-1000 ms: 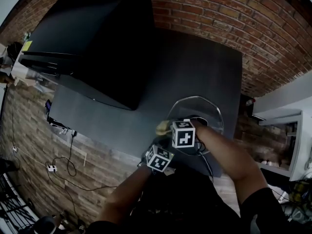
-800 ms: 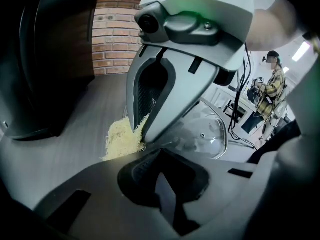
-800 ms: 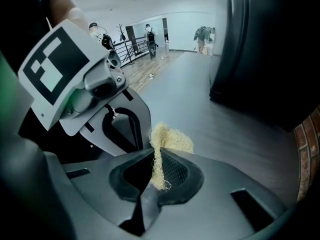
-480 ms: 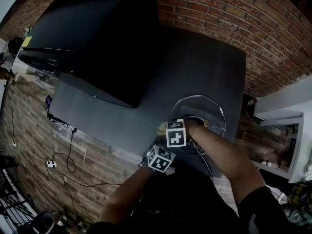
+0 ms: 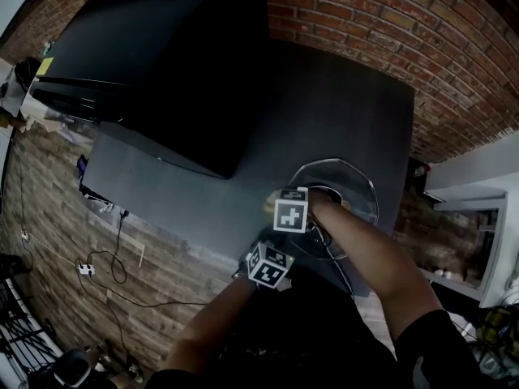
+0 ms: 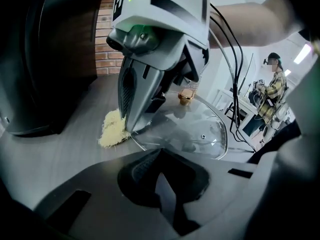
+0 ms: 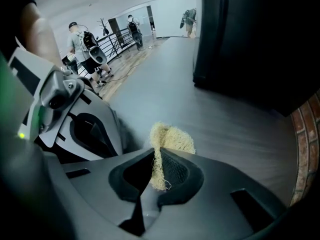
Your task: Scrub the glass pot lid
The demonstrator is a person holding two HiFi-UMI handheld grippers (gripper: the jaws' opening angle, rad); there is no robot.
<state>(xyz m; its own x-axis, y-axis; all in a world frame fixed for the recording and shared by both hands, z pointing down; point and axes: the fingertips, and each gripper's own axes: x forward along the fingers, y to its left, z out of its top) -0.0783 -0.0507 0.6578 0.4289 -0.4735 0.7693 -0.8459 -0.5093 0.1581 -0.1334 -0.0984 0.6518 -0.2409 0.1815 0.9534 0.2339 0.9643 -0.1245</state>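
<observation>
Lying flat on the dark grey surface, the glass pot lid is clear and round, with a thin metal rim, a small rivet in the glass and a gold knob at its middle. The left gripper has its fingers drawn together on the lid's near rim, which runs in at their tips. Just beyond those fingers and to their left, the right gripper points down at the lid's edge. Its fingers are clamped on a pale yellow fibrous scrubbing pad that rests on the surface just beside the rim. That gripper's body and its cables hide part of the lid from the left fingers. A big black box stands farther left, well apart, with a brick wall beyond the surface's far edge.
</observation>
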